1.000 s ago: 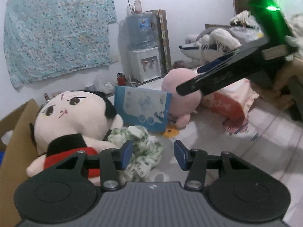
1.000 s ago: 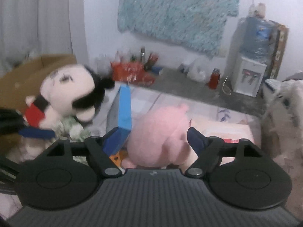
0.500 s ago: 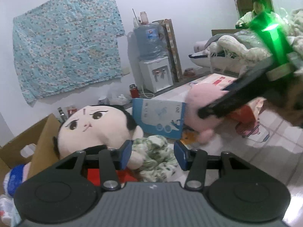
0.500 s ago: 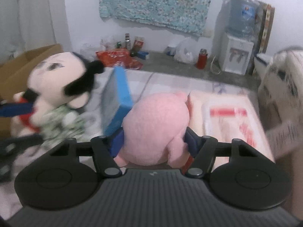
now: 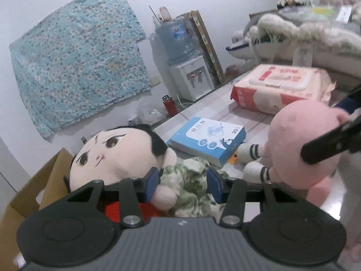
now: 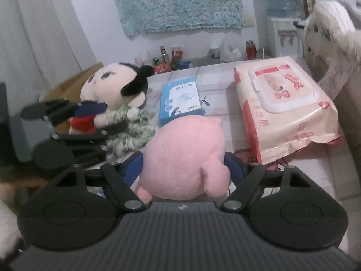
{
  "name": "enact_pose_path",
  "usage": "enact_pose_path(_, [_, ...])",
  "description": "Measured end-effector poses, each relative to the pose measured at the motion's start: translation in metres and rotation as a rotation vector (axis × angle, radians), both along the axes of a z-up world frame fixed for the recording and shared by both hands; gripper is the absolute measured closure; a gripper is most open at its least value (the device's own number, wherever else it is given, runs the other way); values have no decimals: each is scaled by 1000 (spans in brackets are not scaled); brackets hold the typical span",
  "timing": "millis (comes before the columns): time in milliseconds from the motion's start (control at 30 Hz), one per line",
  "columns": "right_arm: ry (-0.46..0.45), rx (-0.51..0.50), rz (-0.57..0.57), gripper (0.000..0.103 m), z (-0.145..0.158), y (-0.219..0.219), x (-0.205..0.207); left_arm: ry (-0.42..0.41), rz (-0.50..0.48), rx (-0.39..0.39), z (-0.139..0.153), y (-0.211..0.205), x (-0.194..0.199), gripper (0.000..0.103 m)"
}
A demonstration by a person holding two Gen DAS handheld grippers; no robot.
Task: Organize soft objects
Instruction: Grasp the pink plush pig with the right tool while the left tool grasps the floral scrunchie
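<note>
A round pink plush (image 6: 182, 153) sits between the blue pads of my right gripper (image 6: 183, 167). The pads lie against its sides while the jaws are opening. In the left wrist view the same plush (image 5: 300, 140) stands at the right, with a right finger (image 5: 327, 149) across it. My left gripper (image 5: 183, 183) is open around a green-and-white cloth (image 5: 189, 185) and the hand of a big-headed doll (image 5: 112, 155) in red. The doll (image 6: 112, 83) leans on a cardboard box.
A blue flat box (image 6: 180, 99) lies on the tiled floor behind the plush. A large wipes pack (image 6: 284, 103) is at the right. The open cardboard box (image 5: 40, 189) stands at the left. A water dispenser (image 5: 191, 76) and a fluffy white blanket (image 5: 315, 29) are further back.
The right gripper came in around the pink plush and drew it away from the blue box, which fell from upright to flat. The left gripper rolled and now straddles the cloth.
</note>
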State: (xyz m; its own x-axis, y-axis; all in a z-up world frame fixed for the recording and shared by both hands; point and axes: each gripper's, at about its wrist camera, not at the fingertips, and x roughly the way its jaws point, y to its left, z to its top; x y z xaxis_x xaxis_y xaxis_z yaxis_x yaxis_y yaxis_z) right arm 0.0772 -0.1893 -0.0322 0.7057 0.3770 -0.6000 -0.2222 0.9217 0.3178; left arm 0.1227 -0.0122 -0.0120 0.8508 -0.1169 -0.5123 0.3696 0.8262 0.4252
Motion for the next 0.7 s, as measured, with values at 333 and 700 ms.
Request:
enact_pose_path(333, [29,37,7,27,-6,4,4,22,65,128,-19,-18,15,78])
enact_pose_path(700, [37,60,-6,31,-4,-3,0,-29,93,61,-3,-15,5,93])
